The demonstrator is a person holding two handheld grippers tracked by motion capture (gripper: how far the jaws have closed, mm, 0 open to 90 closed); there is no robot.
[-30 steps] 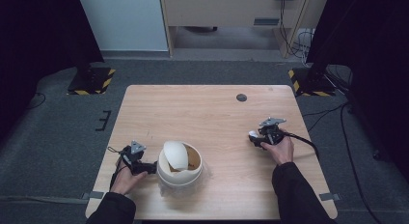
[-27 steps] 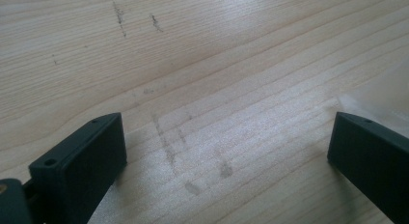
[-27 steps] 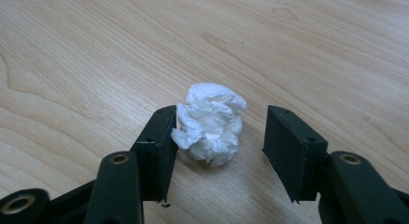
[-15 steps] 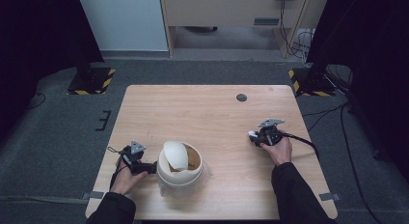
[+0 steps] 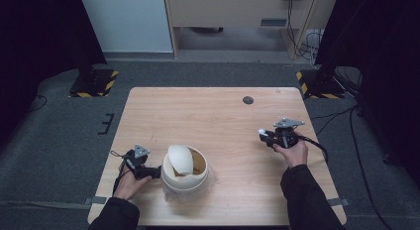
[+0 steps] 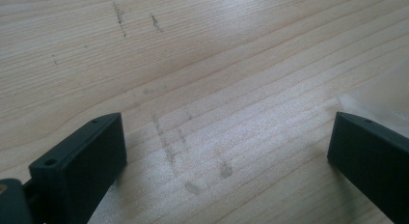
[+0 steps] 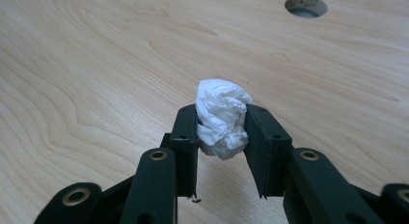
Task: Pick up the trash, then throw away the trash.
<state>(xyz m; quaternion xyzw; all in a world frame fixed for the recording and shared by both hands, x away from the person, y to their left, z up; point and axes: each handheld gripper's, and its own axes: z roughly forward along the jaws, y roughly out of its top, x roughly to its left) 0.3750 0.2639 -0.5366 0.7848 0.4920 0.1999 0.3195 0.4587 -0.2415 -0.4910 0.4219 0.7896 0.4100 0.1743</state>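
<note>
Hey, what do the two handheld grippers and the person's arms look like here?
Both are black handheld tools. The right gripper has two flat black jaws on linkage arms with brass-coloured pivot rivets, a grey three-cornered plate on top and a black trailing cable. The left gripper carries the same grey plate and a thin cable. The person wears dark long sleeves.

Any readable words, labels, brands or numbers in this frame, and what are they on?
None can be read.
Bin: no lettering shows.
Crumpled tissue in the right gripper: blank.
Table: only wood grain, faint scuff marks and a round hole.
Yellow-black stripes on the floor stands: a hazard marking, no words.
</note>
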